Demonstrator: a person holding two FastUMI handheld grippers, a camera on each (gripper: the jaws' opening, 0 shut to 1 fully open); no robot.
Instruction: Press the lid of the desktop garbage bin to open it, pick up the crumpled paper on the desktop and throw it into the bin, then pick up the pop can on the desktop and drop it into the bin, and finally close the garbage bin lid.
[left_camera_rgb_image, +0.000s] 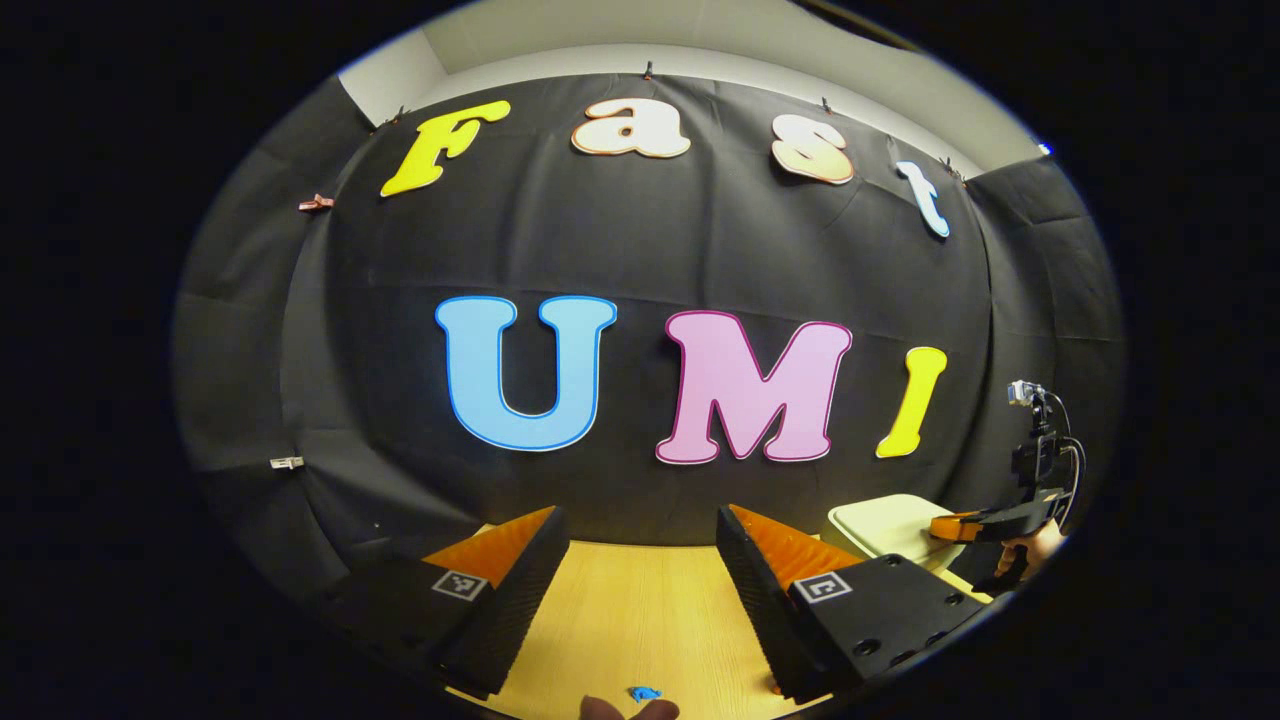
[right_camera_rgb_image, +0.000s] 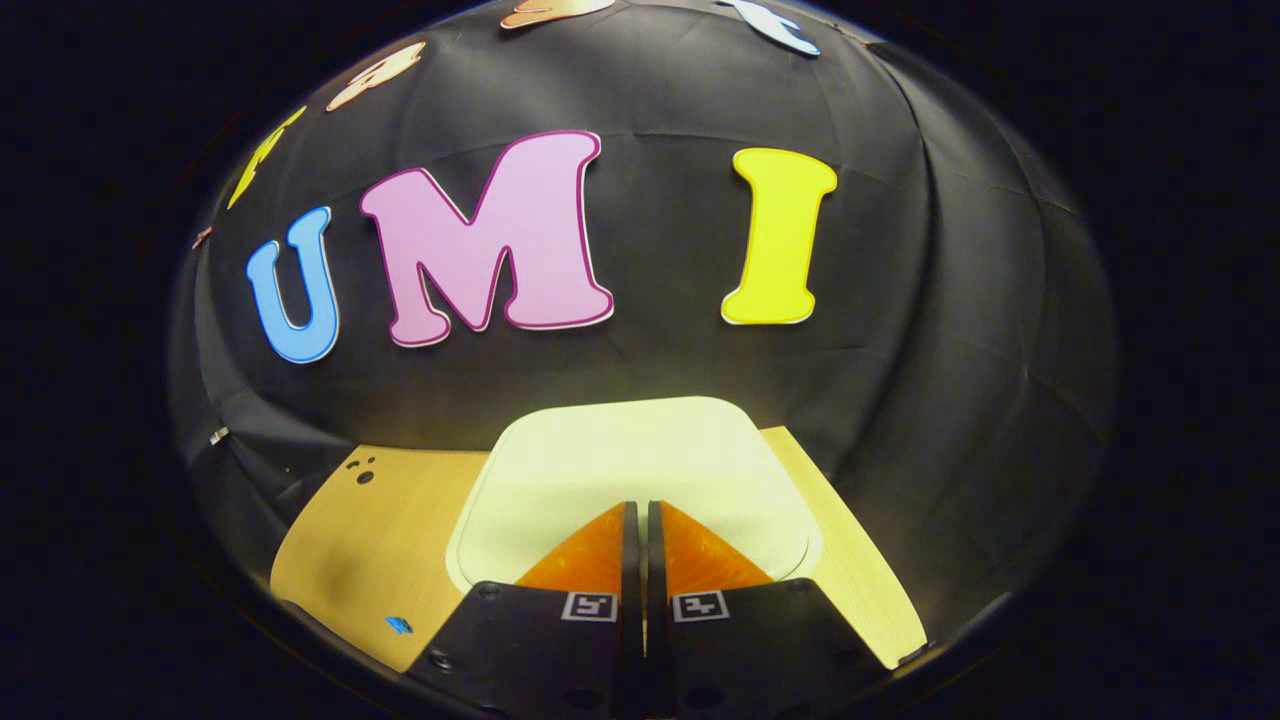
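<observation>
Lid (right_camera_rgb_image: 640, 470) lies flat near the desktop's (right_camera_rgb_image: 380, 530) back edge under the pinched-together right gripper (right_camera_rgb_image: 641, 520), left gripper (left_camera_rgb_image: 640, 560) wide and empty; probably either opening or final closing.

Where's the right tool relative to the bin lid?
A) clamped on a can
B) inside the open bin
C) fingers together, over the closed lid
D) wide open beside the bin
C: in the right gripper view the right tool has its fingers together, pointing over the closed bin lid.
</observation>
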